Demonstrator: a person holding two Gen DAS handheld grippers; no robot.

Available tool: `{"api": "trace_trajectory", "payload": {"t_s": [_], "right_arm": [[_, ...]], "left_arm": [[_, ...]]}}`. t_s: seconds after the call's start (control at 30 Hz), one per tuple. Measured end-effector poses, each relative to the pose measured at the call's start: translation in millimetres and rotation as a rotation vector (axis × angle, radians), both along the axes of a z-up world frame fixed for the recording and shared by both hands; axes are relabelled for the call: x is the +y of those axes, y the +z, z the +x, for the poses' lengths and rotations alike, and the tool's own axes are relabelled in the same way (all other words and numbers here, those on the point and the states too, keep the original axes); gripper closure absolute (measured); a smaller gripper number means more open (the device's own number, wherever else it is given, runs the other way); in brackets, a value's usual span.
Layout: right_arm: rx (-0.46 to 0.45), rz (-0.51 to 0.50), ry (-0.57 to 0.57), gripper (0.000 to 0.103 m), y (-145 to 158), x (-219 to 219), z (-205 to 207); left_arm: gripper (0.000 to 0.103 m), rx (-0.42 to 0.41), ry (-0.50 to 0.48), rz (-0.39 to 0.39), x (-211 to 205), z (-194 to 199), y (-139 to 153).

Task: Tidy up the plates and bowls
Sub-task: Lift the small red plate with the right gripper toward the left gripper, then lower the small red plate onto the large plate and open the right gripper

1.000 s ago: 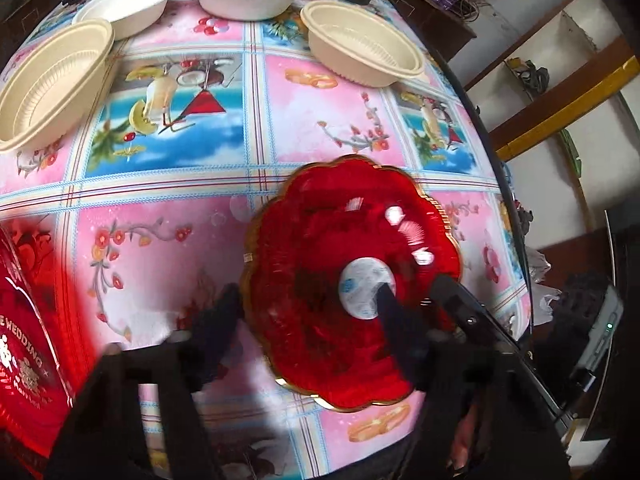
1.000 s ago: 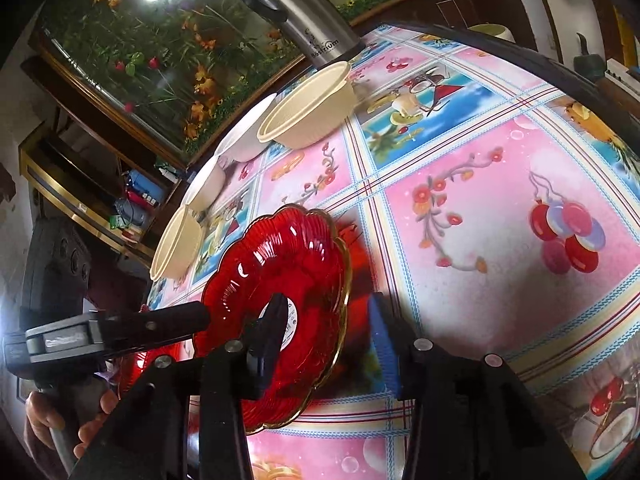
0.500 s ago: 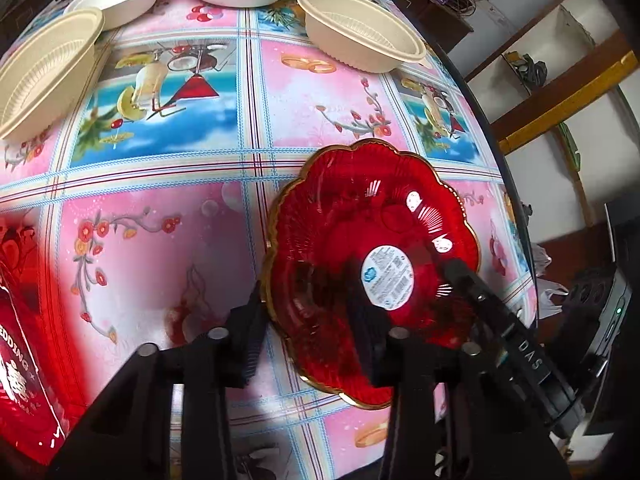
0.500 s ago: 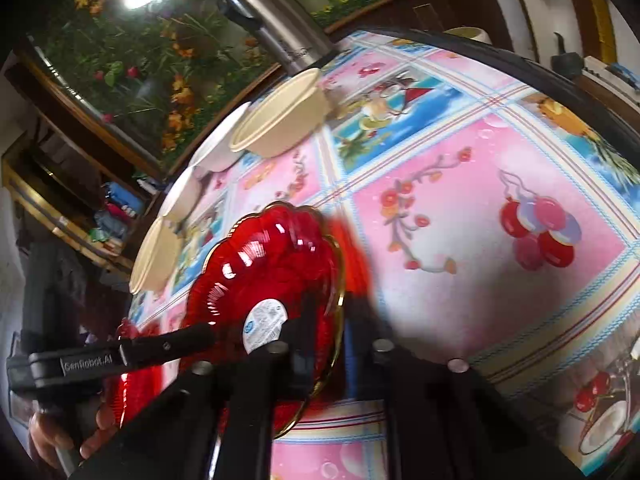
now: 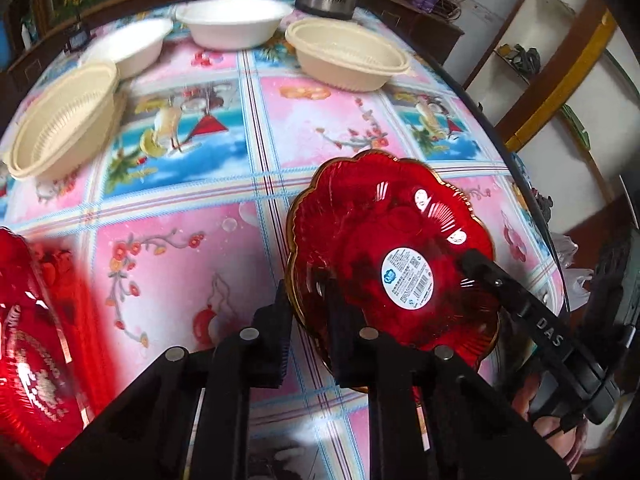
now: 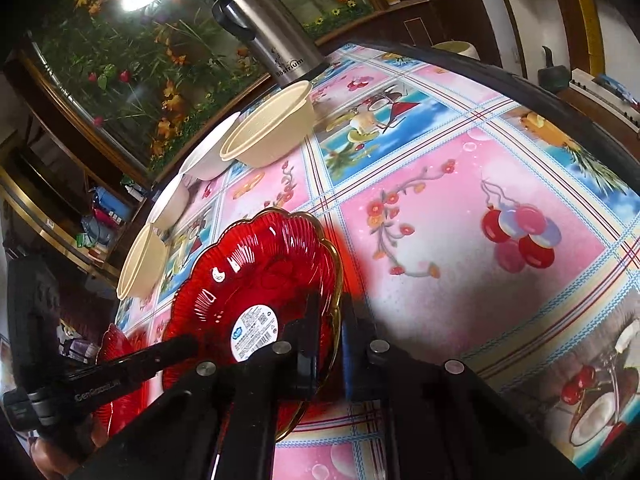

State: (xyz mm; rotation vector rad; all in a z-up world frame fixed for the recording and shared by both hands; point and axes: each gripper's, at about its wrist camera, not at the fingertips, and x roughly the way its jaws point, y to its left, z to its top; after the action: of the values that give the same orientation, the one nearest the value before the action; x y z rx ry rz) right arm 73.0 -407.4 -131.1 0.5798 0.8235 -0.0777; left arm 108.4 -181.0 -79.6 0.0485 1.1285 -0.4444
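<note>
Both grippers have the red plate [image 5: 394,248] by opposite sides of its rim. The left gripper [image 5: 306,312] is pinching the near-left edge, its jaws closing on the gold-trimmed lip. The right gripper [image 6: 328,320] is pressed onto the opposite edge, one finger inside the dish and one outside. The plate looks tilted, though whether its far edge rests on the surface I can't tell from these bulging views. To do this well, I'd say raise both hands together and keep them level, since the glossy rim may slip under a thin pinch.

The surface [image 5: 332,120] is a round table under a pink-and-blue picture cloth. Beyond the grippers sit four pale bowls [image 5: 348,56] and a steel flask [image 6: 272,40]. Just left of the left gripper lies another red dish [image 5: 32,340]. Shelves and a flowered panel ring the room.
</note>
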Motion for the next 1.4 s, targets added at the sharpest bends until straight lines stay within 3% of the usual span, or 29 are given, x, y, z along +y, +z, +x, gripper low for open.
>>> {"api": "trace_trajectory", "payload": {"t_s": [0.33, 0.67, 1.2, 1.4], "right_arm": [[-0.067, -0.027, 0.059, 0.092, 29, 33, -9], [-0.126, -0.047, 0.213, 0.091, 60, 107, 3], [-0.076, -0.120, 0.438, 0.089, 51, 242, 32], [-0.043, -0.138, 0.484, 0.089, 40, 271, 36]], "left_arm": [[0.089, -0.228, 0.049, 0.008, 39, -41, 46], [0.088, -0.339, 0.195, 0.004, 113, -64, 70], [0.088, -0.366, 0.414, 0.082, 212, -70, 46], [0.088, -0.356, 0.454, 0.089, 233, -69, 38]]}}
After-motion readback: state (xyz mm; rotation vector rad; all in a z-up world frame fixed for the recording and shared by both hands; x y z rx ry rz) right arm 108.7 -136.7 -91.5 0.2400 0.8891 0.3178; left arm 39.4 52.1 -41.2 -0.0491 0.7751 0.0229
